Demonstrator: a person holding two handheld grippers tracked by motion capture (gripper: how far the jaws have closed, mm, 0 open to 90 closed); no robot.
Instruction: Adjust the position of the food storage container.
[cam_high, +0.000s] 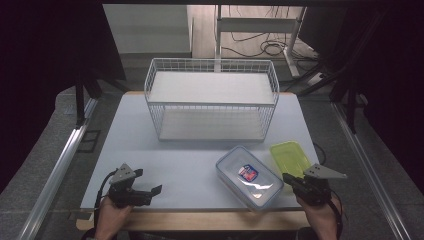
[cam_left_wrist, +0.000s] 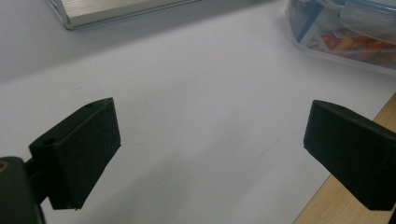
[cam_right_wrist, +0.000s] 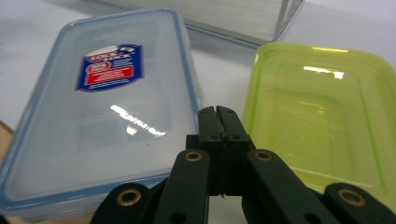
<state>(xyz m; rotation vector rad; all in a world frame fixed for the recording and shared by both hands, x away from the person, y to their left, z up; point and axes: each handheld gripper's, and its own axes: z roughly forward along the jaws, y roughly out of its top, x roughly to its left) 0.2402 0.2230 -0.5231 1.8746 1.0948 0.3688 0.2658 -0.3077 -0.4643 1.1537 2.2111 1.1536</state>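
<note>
Right tool (cam_right_wrist: 219, 116), nearest the lens in its own view, has jaws pressed together w/ nothing between, tip over the gap btw. the clear lidded container (cam_right_wrist: 105, 107) w/ blue seal and the green container (cam_right_wrist: 322, 116). Both sit side by side near the tabletop (cam_high: 165, 150) front-right edge. Left tool (cam_left_wrist: 210, 154) gapes wide over bare tabletop, front-left. Wire basket (cam_high: 212, 100) stands well behind.

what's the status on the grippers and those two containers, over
Left gripper open over bare table. Right gripper shut, empty, above gap between clear lidded container and green container. Nothing in the way.
</note>
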